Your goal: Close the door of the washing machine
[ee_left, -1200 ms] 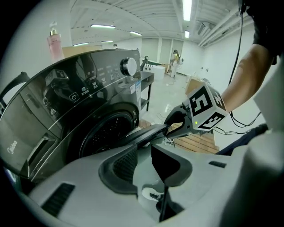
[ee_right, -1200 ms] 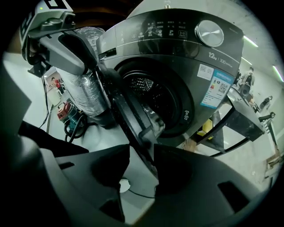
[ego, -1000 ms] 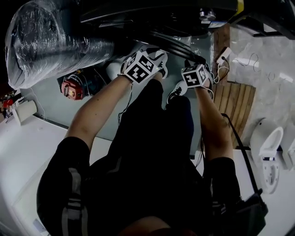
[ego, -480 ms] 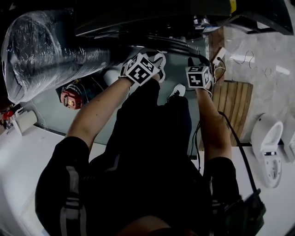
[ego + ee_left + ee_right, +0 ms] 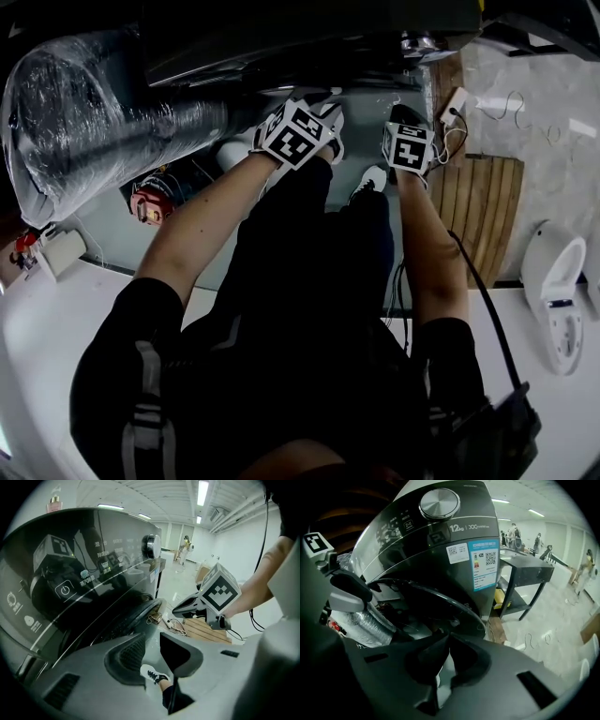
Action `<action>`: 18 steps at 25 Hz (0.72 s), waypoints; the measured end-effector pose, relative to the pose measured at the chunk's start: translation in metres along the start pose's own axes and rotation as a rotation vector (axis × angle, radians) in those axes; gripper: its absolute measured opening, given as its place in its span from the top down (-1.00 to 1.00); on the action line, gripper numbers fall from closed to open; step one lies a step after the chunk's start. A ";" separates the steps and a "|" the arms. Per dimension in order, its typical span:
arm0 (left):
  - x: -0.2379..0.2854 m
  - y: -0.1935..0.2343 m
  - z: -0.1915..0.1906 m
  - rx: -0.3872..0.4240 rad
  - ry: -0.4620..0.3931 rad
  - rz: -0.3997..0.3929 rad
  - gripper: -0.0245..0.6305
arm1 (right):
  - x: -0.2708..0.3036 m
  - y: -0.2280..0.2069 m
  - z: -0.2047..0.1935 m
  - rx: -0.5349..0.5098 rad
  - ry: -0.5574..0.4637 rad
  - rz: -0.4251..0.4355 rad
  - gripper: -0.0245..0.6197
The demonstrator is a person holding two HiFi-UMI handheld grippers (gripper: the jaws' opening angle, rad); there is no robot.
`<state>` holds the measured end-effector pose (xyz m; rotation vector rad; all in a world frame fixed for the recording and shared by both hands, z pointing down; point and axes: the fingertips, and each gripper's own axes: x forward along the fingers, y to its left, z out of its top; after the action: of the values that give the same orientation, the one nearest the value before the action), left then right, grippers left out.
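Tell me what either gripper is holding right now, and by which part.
Nothing is held. The left gripper has its jaws apart and empty; the right gripper has them together, empty, near the door.

The person is stretching both arms forward, the left bare forearm [image 5: 202, 220] angling inward and the right bare forearm [image 5: 427, 253] running almost straight ahead. The left grey two-jaw gripper [image 5: 317, 114] [image 5: 151, 654], topped by a black-and-white marker cube, is holding its jaws slightly apart with nothing between them. The right grey two-jaw gripper [image 5: 404, 117] [image 5: 447, 654] is hovering just beside it, apart from it, with its jaw tips meeting on nothing.
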<state>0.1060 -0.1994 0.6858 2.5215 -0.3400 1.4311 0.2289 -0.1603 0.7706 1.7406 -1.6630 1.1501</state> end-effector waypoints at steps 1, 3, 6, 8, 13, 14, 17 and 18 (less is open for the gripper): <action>0.001 0.002 0.001 -0.005 -0.003 -0.001 0.62 | 0.003 0.001 0.004 0.017 -0.005 0.001 0.90; 0.003 0.005 0.005 -0.015 -0.011 -0.013 0.62 | 0.008 0.002 0.011 0.058 -0.012 0.003 0.90; 0.005 0.006 0.010 0.001 -0.024 -0.032 0.63 | 0.016 0.003 0.022 0.105 -0.026 0.004 0.90; 0.005 0.004 0.011 0.009 -0.026 -0.044 0.64 | 0.020 0.003 0.027 0.127 -0.032 0.002 0.90; 0.007 0.003 0.010 0.022 -0.034 -0.061 0.72 | 0.028 0.002 0.036 0.227 -0.047 0.016 0.91; 0.007 0.003 0.010 0.024 -0.034 -0.062 0.72 | 0.029 0.002 0.037 0.232 -0.050 0.016 0.91; 0.007 0.006 0.011 0.029 -0.044 -0.047 0.75 | 0.032 0.001 0.039 0.246 -0.064 0.018 0.91; 0.007 0.008 0.012 0.031 -0.047 -0.038 0.79 | 0.033 0.001 0.039 0.256 -0.068 0.022 0.91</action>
<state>0.1164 -0.2112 0.6862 2.5750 -0.2786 1.3751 0.2346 -0.2110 0.7759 1.9394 -1.6357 1.3788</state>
